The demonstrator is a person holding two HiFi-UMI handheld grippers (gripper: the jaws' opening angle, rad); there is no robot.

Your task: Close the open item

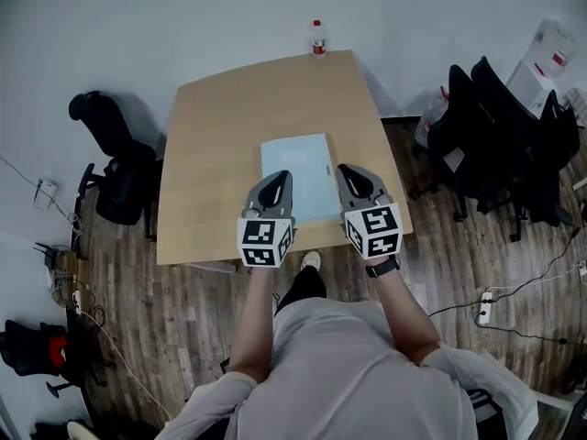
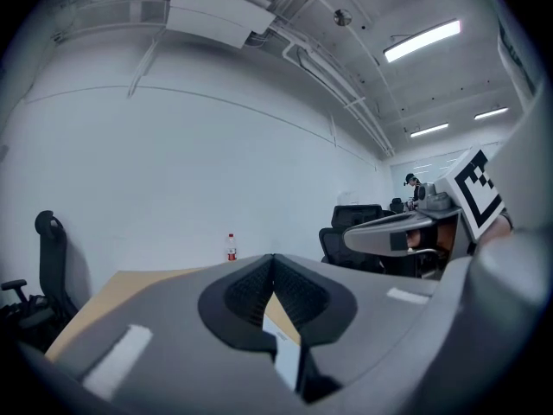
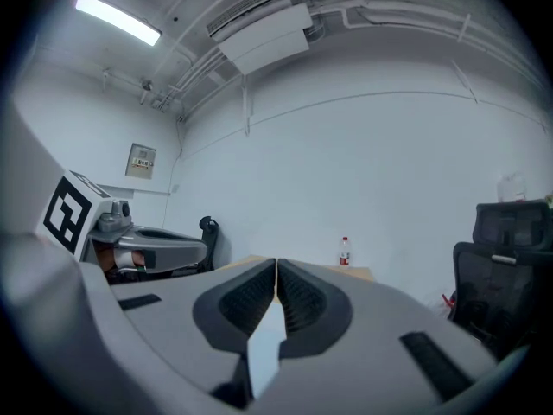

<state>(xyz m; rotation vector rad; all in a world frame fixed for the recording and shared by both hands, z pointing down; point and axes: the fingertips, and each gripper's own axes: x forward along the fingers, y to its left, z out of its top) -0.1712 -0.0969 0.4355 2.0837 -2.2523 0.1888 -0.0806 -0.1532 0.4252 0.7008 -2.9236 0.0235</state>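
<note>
Wood-plank floor [image 1: 183, 310] fills my head view, with a pale wooden worktop [image 1: 220, 154] at its centre. Black office chairs stand off the worktop: one [image 1: 115, 168] at 9 o'clock, a cluster [image 1: 500, 140] at 3 o'clock. The person [image 1: 348, 365] holding the rig stands at the worktop's 6 o'clock edge, arms reaching forward.

The task's thing, a flat pale blue item [image 1: 295, 174], lies on the worktop just right of centre and toward the near edge. From here I cannot tell whether it is open or closed.

The left gripper [image 1: 282, 176] overlaps the item's 7 o'clock corner, and the right gripper [image 1: 345, 169] overlaps its 5 o'clock corner. Whether either touches it I cannot tell. In the left gripper view the jaws are pressed together at the tips with nothing between them; only a sliver of the pale item and bare worktop shows through the gap lower down. The right gripper view shows the same: jaws together at the tips, holding nothing.

A small bottle [image 1: 317, 38] with a red label stands at the worktop's 12 o'clock edge.
</note>
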